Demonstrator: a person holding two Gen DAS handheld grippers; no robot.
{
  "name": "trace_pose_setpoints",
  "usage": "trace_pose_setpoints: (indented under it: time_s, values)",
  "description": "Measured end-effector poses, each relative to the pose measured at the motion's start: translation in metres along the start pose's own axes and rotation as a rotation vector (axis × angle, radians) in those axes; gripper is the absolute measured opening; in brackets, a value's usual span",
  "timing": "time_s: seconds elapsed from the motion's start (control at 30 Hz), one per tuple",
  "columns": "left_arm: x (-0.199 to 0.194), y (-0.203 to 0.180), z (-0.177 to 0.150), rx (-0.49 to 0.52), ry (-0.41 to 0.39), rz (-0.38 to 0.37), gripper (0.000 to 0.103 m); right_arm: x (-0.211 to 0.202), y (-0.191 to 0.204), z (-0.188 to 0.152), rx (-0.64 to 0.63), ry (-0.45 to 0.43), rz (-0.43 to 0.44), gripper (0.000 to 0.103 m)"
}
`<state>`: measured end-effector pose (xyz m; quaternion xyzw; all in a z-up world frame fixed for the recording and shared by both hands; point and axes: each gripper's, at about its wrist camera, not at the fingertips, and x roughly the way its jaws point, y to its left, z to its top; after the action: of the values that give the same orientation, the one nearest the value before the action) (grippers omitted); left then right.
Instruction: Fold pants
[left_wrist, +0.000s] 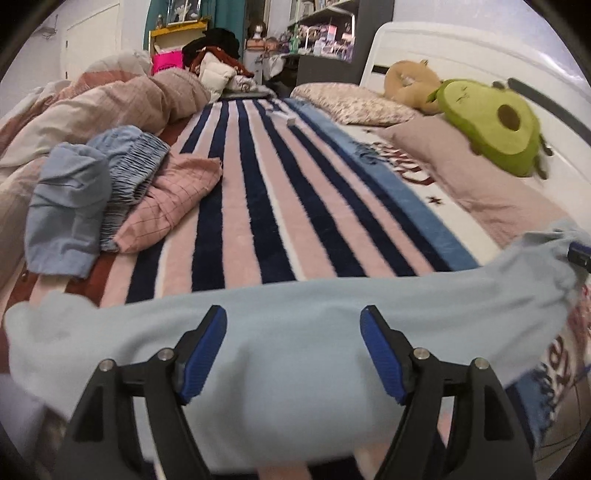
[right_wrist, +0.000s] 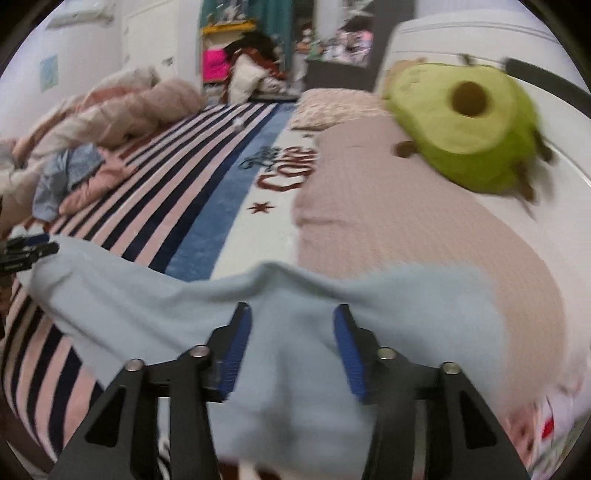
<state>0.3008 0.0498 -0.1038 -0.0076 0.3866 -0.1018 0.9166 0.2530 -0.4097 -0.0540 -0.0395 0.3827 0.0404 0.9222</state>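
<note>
Light blue pants (left_wrist: 295, 332) lie stretched across the near end of the striped bed blanket (left_wrist: 266, 206). My left gripper (left_wrist: 293, 317) is open, its blue pads (left_wrist: 207, 350) wide apart just over the pants' middle. In the right wrist view the pants (right_wrist: 291, 332) bunch under my right gripper (right_wrist: 291, 317), which is open with the cloth between its pads (right_wrist: 349, 354). The left gripper's tips (right_wrist: 26, 251) show at the pants' left end, and the right gripper's tip (left_wrist: 580, 254) shows at the right end in the left wrist view.
A heap of blue and pink clothes (left_wrist: 107, 192) lies at the left on the blanket. A crumpled duvet (left_wrist: 110, 99) is behind it. Pillows (left_wrist: 461, 173) and a green avocado plush (left_wrist: 495, 125) lie at the right by the headboard.
</note>
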Motion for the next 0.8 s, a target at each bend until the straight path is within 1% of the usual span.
trace_pose_setpoints:
  time_s: [0.03, 0.1, 0.17, 0.27, 0.37, 0.47, 0.6, 0.63, 0.7, 0.8]
  values:
    - [-0.010, -0.002, -0.003, 0.001, -0.007, 0.004, 0.071, -0.010, -0.007, -0.007, 0.023, -0.006, -0.014, 0.056]
    - [-0.026, -0.006, -0.009, 0.002, -0.020, 0.013, 0.072, -0.028, -0.026, -0.024, 0.081, -0.012, -0.044, 0.058]
    - [-0.041, -0.008, -0.016, -0.009, -0.031, 0.008, 0.073, -0.043, -0.044, -0.044, 0.154, -0.013, -0.073, 0.069]
    - [-0.059, -0.009, -0.030, -0.032, -0.040, -0.001, 0.074, -0.052, -0.062, -0.068, 0.228, -0.025, -0.077, 0.078]
    - [-0.067, -0.011, -0.040, -0.058, -0.037, -0.010, 0.074, -0.046, -0.075, -0.085, 0.287, -0.022, -0.069, 0.079]
    - [-0.068, -0.013, -0.049, -0.074, -0.024, -0.001, 0.074, -0.030, -0.089, -0.096, 0.359, -0.019, 0.004, 0.079]
    - [-0.065, -0.013, -0.052, -0.081, -0.011, 0.003, 0.074, -0.016, -0.096, -0.093, 0.410, -0.099, 0.081, 0.079]
    - [-0.064, -0.013, -0.052, -0.080, -0.010, 0.004, 0.074, -0.014, -0.097, -0.091, 0.418, -0.115, 0.085, 0.079]
    - [-0.061, -0.012, -0.052, -0.082, -0.009, 0.008, 0.074, -0.015, -0.097, -0.087, 0.432, -0.151, 0.082, 0.065]
    - [-0.057, -0.013, -0.051, -0.088, -0.008, 0.003, 0.074, -0.022, -0.092, -0.082, 0.418, -0.208, 0.057, 0.041]
